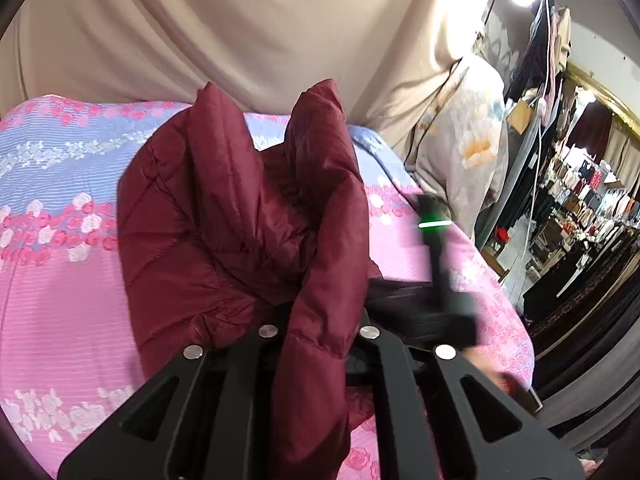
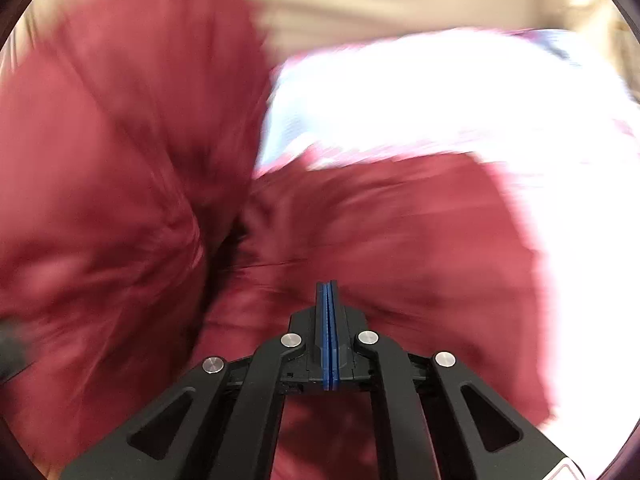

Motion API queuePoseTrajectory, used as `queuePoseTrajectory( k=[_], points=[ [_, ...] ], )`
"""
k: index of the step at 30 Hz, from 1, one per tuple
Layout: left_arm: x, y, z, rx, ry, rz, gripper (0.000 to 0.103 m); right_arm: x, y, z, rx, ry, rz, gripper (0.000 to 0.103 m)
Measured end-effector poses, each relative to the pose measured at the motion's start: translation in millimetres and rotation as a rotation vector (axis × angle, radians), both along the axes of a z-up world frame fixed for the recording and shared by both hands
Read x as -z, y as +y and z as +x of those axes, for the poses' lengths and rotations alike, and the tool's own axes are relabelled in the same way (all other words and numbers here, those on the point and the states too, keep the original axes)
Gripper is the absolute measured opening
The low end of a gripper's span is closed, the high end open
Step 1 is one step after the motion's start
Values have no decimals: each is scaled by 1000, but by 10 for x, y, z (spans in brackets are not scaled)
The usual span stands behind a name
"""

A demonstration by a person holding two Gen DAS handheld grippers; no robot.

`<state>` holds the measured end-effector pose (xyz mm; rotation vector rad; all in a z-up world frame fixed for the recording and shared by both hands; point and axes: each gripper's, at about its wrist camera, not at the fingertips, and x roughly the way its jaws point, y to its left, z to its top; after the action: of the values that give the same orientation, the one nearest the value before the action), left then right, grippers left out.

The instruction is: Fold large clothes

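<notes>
maroon padded jacket [image 1: 240, 216] lies bunched on the bed [image 1: 60, 280], on its pink and blue flowered cover, with a beige curtain [image 1: 200, 20] behind. the left claw [image 1: 316, 344] is closed on a thick fold of the jacket: the fabric comes up between its black arms and hides the pads, so i judge the grip from the cloth running through it. from this claw the body of the jacket extends forward and a little to the left, rising in two peaks, so its long axis goes away from the claw toward the curtain. the right claw [image 2: 328, 336] has its blue pads pressed together with nothing visible between them; it hangs just over the jacket, which fills the left and lower part of its very blurred view. in the left wrist view the right claw appears just to the right of the garment. the left hand, i think, is nearer to the held edge, and the coming fold probably carries this edge forward along that axis.
</notes>
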<state>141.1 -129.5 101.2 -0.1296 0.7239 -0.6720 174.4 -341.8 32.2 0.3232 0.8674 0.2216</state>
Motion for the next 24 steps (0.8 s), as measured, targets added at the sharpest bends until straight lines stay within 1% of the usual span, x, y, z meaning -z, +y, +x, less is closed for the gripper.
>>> queuePoseTrajectory(
  k=[2,4,6,8,10,13,16,17,19,22,24],
  points=[
    [41,-91,9,7,5,11,8,-22,-460,-240,99,-14,9,7],
    [87,-201,18,19,9,29,8,134,-781,-319,152,24,34,8],
    [131,-315,34,30,21,43,8,330,-869,-283,152,69,62,8],
    [186,-476,61,40,31,66,8,521,-842,-215,127,108,91,7],
    [247,-662,94,48,39,99,8,578,-748,-171,111,111,79,7],
    [388,-915,138,54,61,136,8,584,-742,-173,107,108,63,7],
    [612,-1163,217,60,107,172,8,604,-824,-234,114,108,111,7],
    [711,-1236,245,57,127,186,9,588,-875,-288,130,108,135,7],
    [826,-1313,263,60,149,200,10,527,-981,-413,162,98,151,8],
    [953,-1380,270,54,158,222,15,412,-1110,-650,202,70,155,8],
    [977,-1410,252,63,145,225,21,333,-1179,-840,220,43,162,8]
  ],
)
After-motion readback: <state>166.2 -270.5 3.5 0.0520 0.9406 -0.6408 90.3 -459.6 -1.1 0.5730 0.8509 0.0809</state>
